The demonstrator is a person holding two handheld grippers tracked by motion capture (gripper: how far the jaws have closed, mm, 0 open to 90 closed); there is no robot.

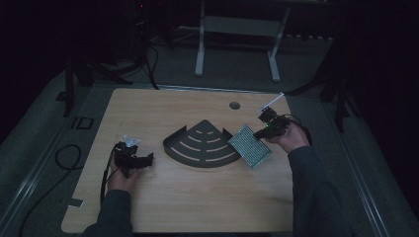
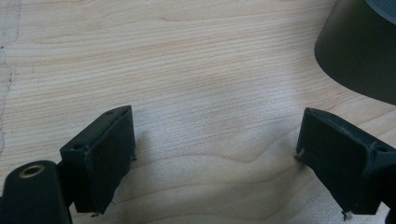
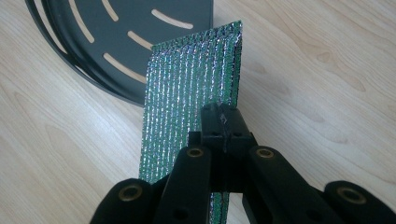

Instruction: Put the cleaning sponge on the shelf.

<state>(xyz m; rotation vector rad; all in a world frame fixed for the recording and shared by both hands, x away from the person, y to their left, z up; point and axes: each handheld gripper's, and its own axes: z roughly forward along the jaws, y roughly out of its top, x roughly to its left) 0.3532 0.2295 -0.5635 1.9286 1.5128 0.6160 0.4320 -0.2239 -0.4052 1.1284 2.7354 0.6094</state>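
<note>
A dark fan-shaped slotted tray [image 1: 202, 144] lies at the table's middle. A flat silvery-green textured pad [image 1: 249, 146] hangs tilted just right of it, its lower edge near the tray's right rim. My right gripper [image 1: 258, 133] is shut on the pad's edge; in the right gripper view the pad [image 3: 191, 88] stands edge-up in my right gripper [image 3: 223, 122], with the tray [image 3: 116, 32] behind. My left gripper [image 1: 147, 159] rests on the table left of the tray, open with nothing between its fingers [image 2: 105, 154], and the tray's wall [image 2: 359, 51] lies ahead to the right.
The wooden table [image 1: 163, 197] has a round cable hole [image 1: 234, 105] near its far edge. A black cable [image 1: 66, 158] loops on the floor at the left. A white-legged frame [image 1: 237, 34] stands beyond the table.
</note>
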